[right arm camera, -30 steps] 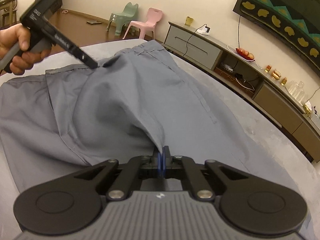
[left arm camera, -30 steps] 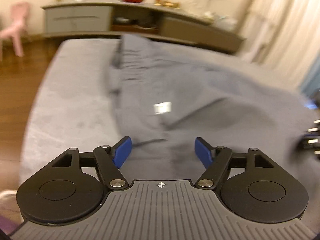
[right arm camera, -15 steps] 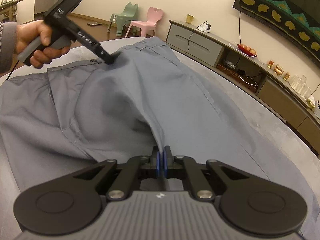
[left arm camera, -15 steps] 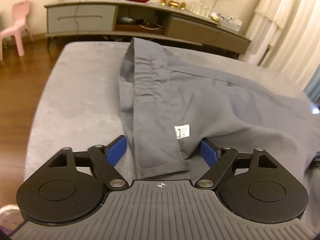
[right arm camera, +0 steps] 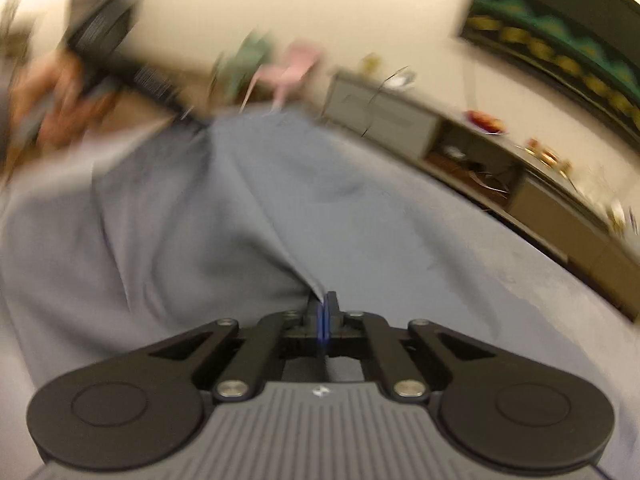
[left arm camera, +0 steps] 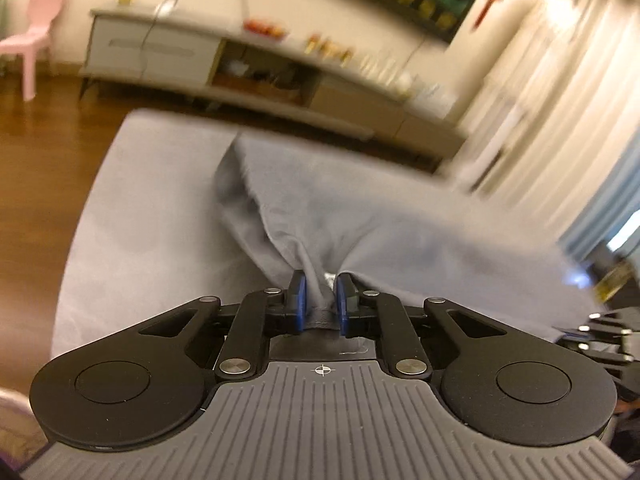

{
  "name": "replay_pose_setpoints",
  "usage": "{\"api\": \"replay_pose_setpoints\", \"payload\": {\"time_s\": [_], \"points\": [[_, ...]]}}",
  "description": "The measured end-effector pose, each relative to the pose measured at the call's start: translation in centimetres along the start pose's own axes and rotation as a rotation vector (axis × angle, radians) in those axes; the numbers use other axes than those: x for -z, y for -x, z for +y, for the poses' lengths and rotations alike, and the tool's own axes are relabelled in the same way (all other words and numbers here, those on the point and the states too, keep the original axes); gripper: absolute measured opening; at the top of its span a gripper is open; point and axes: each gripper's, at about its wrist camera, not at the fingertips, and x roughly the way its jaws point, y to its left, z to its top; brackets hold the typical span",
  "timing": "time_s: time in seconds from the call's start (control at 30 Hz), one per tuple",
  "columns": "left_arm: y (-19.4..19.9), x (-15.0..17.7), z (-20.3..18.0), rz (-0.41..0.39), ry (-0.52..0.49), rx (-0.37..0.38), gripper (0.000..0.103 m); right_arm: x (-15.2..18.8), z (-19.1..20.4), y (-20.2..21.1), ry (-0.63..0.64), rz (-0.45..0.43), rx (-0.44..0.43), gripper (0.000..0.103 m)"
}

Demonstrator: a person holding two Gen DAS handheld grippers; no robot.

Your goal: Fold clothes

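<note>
Both grippers now hold the grey trousers (left arm camera: pixel 360 216), which lie spread across the grey bed (left arm camera: pixel 132 216). On the left, the left gripper (left arm camera: pixel 320 304) has gone from wide open around the waistband edge half a second ago to pinched on a bunch of that cloth, its blue pads (left arm camera: pixel 298 300) pressing the fabric between them. On the right, the right gripper (right arm camera: pixel 322 316) stays clamped on a fold of cloth as before. Heavy blur in both views suggests the pair is swinging, so I judge a fold is being carried over, with two corners secured
</note>
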Motion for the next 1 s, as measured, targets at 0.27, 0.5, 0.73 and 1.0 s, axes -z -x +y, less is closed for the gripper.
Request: {"api": "replay_pose_setpoints", "payload": {"time_s": [0.27,0.5,0.73,1.0], "points": [[0.0,2.3,0.3,0.104,0.031,-0.007,0.041,1.4,-0.1,1.3,-0.024,-0.015,0.034,0.001],[0.0,4.4,0.9,0.097,0.071,-0.002,0.026,1.7,-0.1,1.9,-0.034,-0.047,0.034,0.001],[5.1,2.3,-4.4,-0.093,-0.082,-0.052,0.010,2.4,0.5,3.7,-0.034,-0.141,0.060,0.001],[4.9,5.4,-6.5,0.002,-0.177,-0.209,0.026,4.3,1.3,3.1,0.024,-0.080,0.040,0.001]]}}
